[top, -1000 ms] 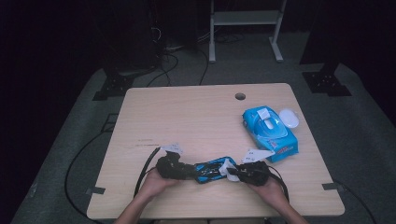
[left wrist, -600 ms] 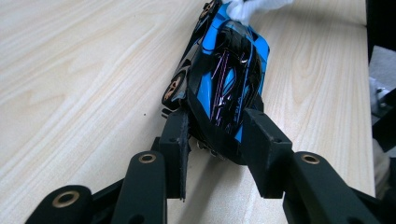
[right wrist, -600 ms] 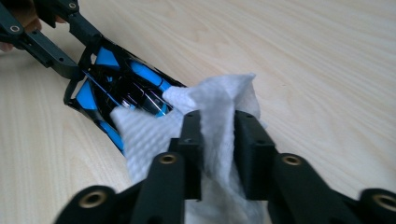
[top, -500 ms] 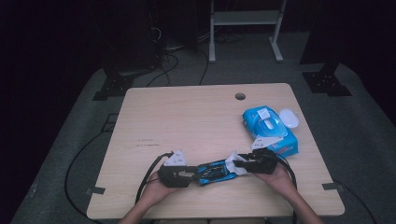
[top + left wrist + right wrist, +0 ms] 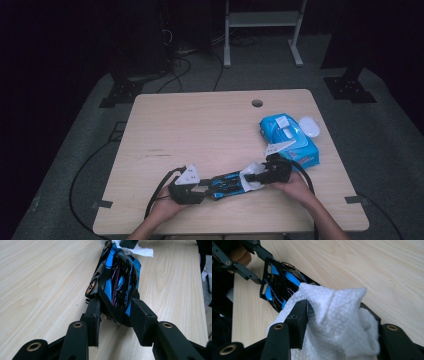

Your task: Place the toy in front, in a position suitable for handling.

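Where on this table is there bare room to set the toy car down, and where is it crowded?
The table's left and middle are bare, from the far edge and its cable hole to the toy car. Crowded: the right side, with the wipes pack and white lid, and the near edge, where left gripper and right gripper work.

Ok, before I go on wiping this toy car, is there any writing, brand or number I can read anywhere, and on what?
None can be read.
Toy car: purple line patterns on the blue and black body, no letters or numbers.
Blue wipes pack: red and white print at the lower corner, too small and blurred to read.
White wipe: plain.
Table: no markings.
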The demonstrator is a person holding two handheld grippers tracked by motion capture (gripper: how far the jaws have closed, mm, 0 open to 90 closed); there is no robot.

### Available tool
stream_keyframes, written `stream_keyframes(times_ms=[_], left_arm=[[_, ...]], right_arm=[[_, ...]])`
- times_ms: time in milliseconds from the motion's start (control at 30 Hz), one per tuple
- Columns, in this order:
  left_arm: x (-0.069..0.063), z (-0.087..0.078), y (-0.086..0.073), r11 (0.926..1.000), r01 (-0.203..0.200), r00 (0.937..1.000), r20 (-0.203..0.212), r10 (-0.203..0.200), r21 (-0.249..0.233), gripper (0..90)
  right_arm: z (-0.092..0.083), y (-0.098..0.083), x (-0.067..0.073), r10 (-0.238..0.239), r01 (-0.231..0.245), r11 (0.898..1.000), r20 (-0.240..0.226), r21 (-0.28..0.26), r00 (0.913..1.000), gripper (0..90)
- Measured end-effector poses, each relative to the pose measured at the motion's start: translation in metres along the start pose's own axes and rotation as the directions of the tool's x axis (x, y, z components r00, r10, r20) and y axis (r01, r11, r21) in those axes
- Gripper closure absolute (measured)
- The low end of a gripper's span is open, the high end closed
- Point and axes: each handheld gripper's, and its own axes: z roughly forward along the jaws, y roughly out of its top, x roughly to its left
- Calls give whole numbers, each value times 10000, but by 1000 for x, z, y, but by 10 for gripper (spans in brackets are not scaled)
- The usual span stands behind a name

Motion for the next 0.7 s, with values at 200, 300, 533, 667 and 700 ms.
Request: stream_keyframes(times_ms=[200,300,533,667,700], left_arm=[[-3,-1,-1,9996,-268,9996,-116,267,-38,607],[-5,1,-1,9994,-350,9990,-272,349,-18,599],[-1,3,-3,9997,211,9991,-359,-205,153,505],[6,9,-4,9965,739,9972,-113,-735,386,420],[9,11,-4,9947,942,9955,26,-944,405,395]], right_arm=[[-2,-2,1,-202,205,9998,-262,86,9995,518],[-4,-4,7,-620,621,9980,-65,86,9981,529],[-10,-14,15,-1117,1120,9930,101,-370,9937,573],[-10,-13,25,-1700,1712,9846,349,-347,9848,589],[-9,-12,27,-1878,1891,9814,414,-316,9813,591]])
